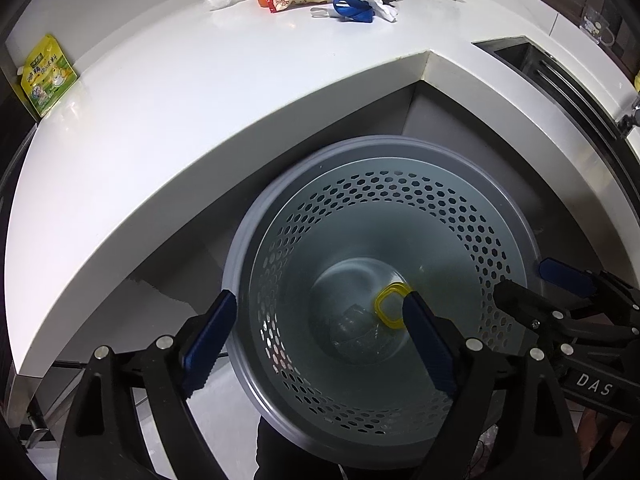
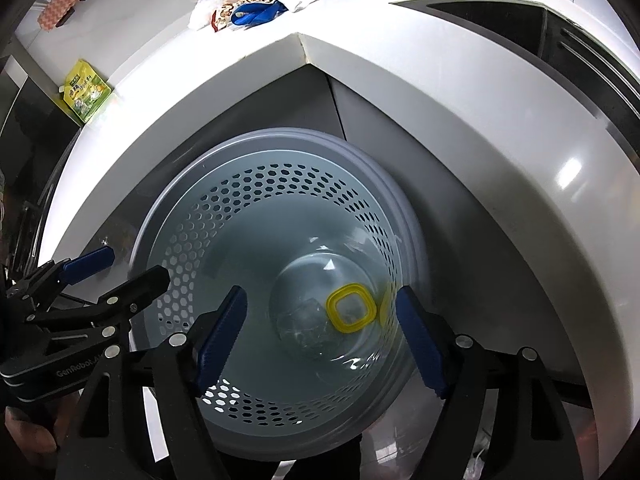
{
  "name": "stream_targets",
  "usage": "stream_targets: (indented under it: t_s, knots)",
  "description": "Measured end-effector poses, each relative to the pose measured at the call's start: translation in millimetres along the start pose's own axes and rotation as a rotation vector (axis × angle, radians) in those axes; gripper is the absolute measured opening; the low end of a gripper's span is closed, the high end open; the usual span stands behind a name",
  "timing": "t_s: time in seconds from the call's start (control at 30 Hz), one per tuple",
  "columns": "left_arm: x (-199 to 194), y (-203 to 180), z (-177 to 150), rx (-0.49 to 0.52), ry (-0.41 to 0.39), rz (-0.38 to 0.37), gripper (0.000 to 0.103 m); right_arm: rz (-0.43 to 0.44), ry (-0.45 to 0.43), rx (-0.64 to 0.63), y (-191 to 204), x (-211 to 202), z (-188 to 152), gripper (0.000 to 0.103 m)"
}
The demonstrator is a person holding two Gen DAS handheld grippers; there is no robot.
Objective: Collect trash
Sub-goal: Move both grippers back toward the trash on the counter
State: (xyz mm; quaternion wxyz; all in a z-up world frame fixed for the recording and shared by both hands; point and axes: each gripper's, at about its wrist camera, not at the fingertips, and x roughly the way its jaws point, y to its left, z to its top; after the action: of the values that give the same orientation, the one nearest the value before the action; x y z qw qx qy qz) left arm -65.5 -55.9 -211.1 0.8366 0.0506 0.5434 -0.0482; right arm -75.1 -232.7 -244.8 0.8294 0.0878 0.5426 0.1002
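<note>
Both grippers — left gripper (image 1: 320, 320) and right gripper (image 2: 322, 320) — are hovering with jaws spread and empty over the grey bin (image 2: 192, 216); a yellow-rimmed clear container (image 2: 351, 308) is lying at its bottom, far below them.

The right claw (image 2: 320, 332) hung over the bin (image 2: 200, 216), its blue pads wide apart with nothing between them. Down in the bin lay a clear container with a yellow ring (image 2: 352, 308). Left of the bin, the left claw (image 2: 124, 268) stood just outside its rim. Beyond the bin, on the tabletop (image 2: 460, 92), lay a green packet (image 2: 86, 90) to the left and, farther back, a heap of wrappers (image 2: 256, 4).
</note>
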Motion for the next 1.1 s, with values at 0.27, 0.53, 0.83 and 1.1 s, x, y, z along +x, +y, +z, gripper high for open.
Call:
stream_targets:
  t_s: [0.27,0.53,0.83,1.1]
  knots:
    - [-13,0,6,0.001,-0.023,0.006,0.083,0.002,-0.017,0.002,-2,-10,4,0.074]
    - [-50,1,24,-0.019,-0.088,0.017,0.084,0.011,-0.073,-0.010,3,-43,19,0.074]
    - [-91,10,50,-0.053,-0.193,0.040,0.090,0.023,-0.137,-0.055,14,-74,46,0.074]
    - [-110,35,71,-0.095,-0.239,0.055,0.095,0.021,-0.174,-0.068,24,-83,74,0.074]
